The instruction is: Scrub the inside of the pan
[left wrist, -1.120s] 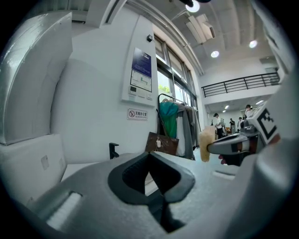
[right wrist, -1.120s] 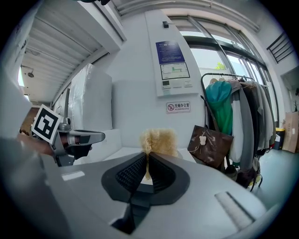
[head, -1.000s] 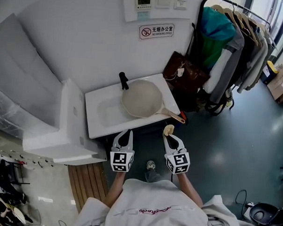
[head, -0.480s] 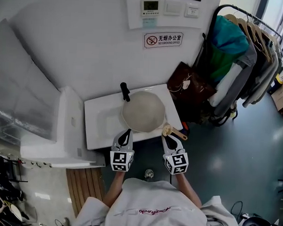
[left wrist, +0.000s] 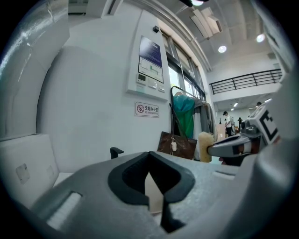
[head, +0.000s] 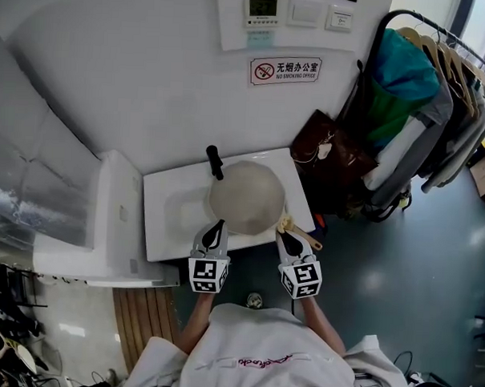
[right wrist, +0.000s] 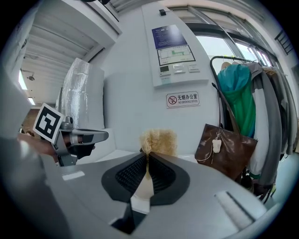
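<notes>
The pan (head: 246, 195) sits in the white sink (head: 165, 217), filling the right side of the basin just in front of the black tap (head: 215, 161), with its handle (head: 305, 234) poking out over the sink's front right corner. I judge it stiff, fairly heavy and likely to slide or rock on the smooth basin. The handle is the sure place to take it, or I can pin the near rim. My right gripper (head: 283, 229) is clamped on a fuzzy tan scrubber (right wrist: 158, 140), soft enough to squash flat against the pan wall. My left gripper (head: 216, 228) has its jaws drawn together with nothing between them. A second ago both grippers hung short of the sink over the floor. Now their tips reach its front edge, and the scrubber is beside the handle's root.
</notes>
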